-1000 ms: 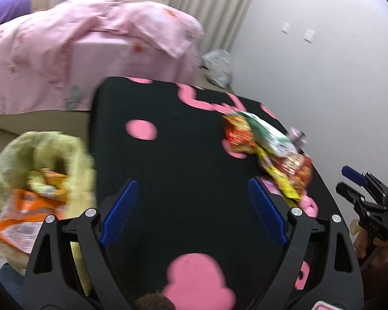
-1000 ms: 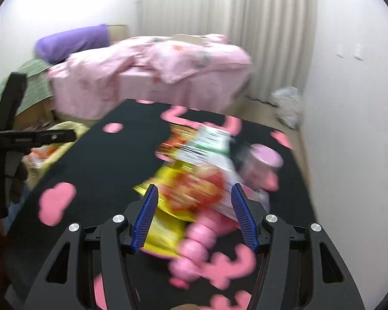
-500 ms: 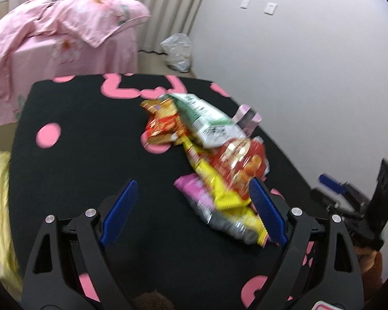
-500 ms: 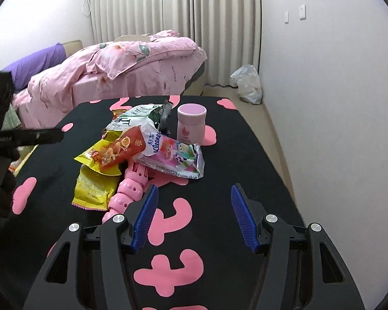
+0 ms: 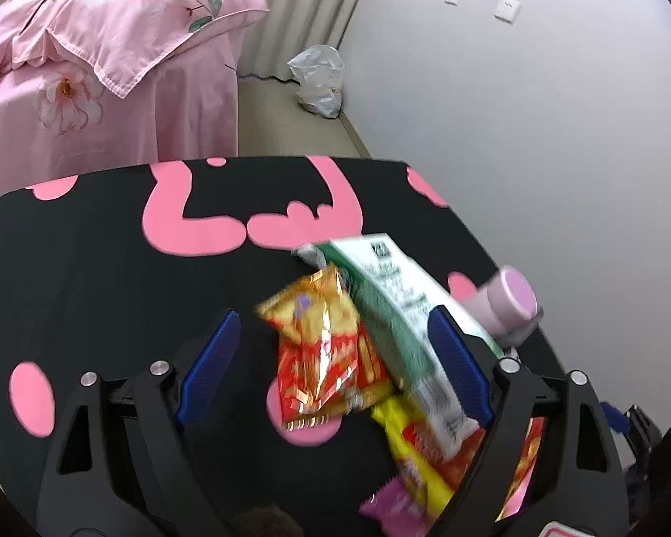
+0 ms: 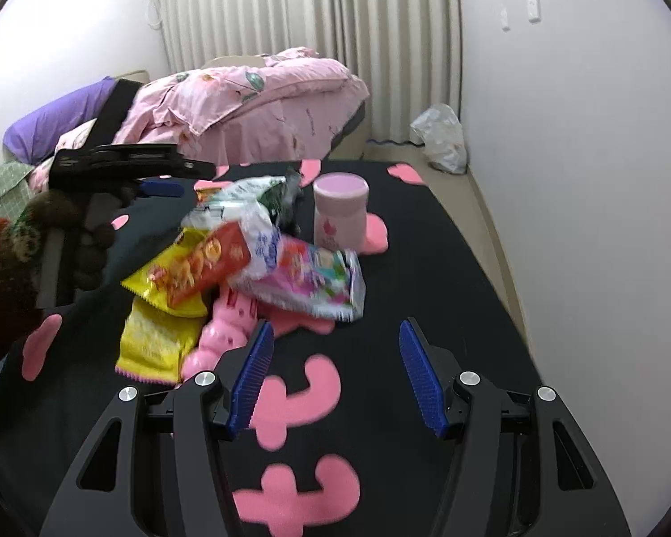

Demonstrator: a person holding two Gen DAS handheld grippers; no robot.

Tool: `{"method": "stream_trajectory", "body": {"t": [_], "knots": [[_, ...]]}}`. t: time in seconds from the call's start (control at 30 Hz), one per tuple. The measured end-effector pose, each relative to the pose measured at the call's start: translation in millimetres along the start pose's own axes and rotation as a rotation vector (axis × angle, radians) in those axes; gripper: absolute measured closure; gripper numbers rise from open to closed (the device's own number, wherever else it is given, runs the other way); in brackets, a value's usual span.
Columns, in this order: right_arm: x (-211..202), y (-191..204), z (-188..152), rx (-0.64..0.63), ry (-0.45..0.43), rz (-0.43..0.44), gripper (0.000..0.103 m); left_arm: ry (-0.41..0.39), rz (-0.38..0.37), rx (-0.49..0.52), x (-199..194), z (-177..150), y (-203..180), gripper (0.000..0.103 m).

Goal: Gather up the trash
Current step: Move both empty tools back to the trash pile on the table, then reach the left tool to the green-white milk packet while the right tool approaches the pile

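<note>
Left tool point(image 5: 331, 349) closing, orange snack packet point(image 5: 324, 358) between

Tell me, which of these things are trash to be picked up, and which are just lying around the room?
Trash:
- orange snack packet
- green-white packet
- yellow packet
- red packet
- colourful wrapper

Probably not trash:
- pink jar
- pink toy
- bed
- plastic bag on the floor

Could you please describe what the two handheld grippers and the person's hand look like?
Both the left gripper and right gripper have black angular frames with silver bolts and ribbed blue pads on the fingers. The left hand wears a brown knitted glove with a patterned band.
</note>
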State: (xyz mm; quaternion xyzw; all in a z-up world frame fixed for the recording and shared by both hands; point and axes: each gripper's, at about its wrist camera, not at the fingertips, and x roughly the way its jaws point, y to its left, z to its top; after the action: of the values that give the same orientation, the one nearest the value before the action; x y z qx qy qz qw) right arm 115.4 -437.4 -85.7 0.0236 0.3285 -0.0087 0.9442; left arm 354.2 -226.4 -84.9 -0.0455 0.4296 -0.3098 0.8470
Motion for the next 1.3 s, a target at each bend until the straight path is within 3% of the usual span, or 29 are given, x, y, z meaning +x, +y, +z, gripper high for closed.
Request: {"method": "stream_trajectory", "body": {"t": [0.1, 0.2, 0.3, 0.4, 0.5, 0.53, 0.6, 0.63, 0.73, 0.93, 1.13, 1.23, 1.3], "knots": [[5.7, 1.6, 12.2, -0.031, -0.014, -0.024, 0.047, 0.023, -0.032, -0.019, 2.9, 8.1, -8.8, 0.023], [14.4, -5.5, 16.9, -0.004, -0.023, -0.051, 0.047, 0.097, -0.014, -0.002, 17.9, 16.3, -32.2, 0.021], [21.0, -13.9, 15.4, 0.046, -0.012, -0.049, 0.047, 0.189, 0.089, 0.048, 51.7, 24.7, -56.7, 0.021], [22.2, -18.4, 7.7, 0.074, 0.003, -0.030, 0.047, 0.195, 0.253, 0.131, 79.4, 30.0, -68.2, 0.021], [20.3, -21.5, -0.9, 0.072, 0.019, -0.035, 0.047, 0.217, 0.255, 0.107, 85.9, 28.0, -59.3, 0.028], [18.8, -23.9, -5.1, 0.077, 0.022, -0.031, 0.047, 0.213, 0.240, 0.093, 82.2, 26.3, -56.4, 0.032], [18.3, -27.4, -9.8, 0.087, 0.026, -0.019, 0.047, 0.195, 0.196, 0.060, 65.9, 20.7, -49.6, 0.050], [18.6, -28.9, -11.9, 0.093, 0.029, -0.010, 0.047, 0.180, 0.169, 0.035, 52.8, 16.9, -44.7, 0.052], [19.1, -28.8, -13.9, 0.100, 0.021, 0.015, 0.047, 0.133, 0.086, 0.000, 12.5, 3.3, -32.4, 0.052], [16.3, -12.9, -5.9, 0.058, -0.010, 0.066, 0.047, 0.102, 0.049, -0.001, -67.9, -43.4, -8.1, 0.053], [13.9, 11.6, 0.4, 0.008, -0.016, 0.107, 0.047, 0.106, 0.124, 0.026, -109.3, -99.1, 9.6, 0.052], [8.3, 31.5, 5.6, -0.041, -0.032, 0.146, 0.047, 0.103, 0.113, -0.019, -118.8, -115.3, 23.0, 0.050], [7.1, 50.1, 11.4, -0.087, -0.037, 0.196, 0.047, 0.091, 0.126, -0.037, -124.4, -121.2, 29.2, 0.037]]}}
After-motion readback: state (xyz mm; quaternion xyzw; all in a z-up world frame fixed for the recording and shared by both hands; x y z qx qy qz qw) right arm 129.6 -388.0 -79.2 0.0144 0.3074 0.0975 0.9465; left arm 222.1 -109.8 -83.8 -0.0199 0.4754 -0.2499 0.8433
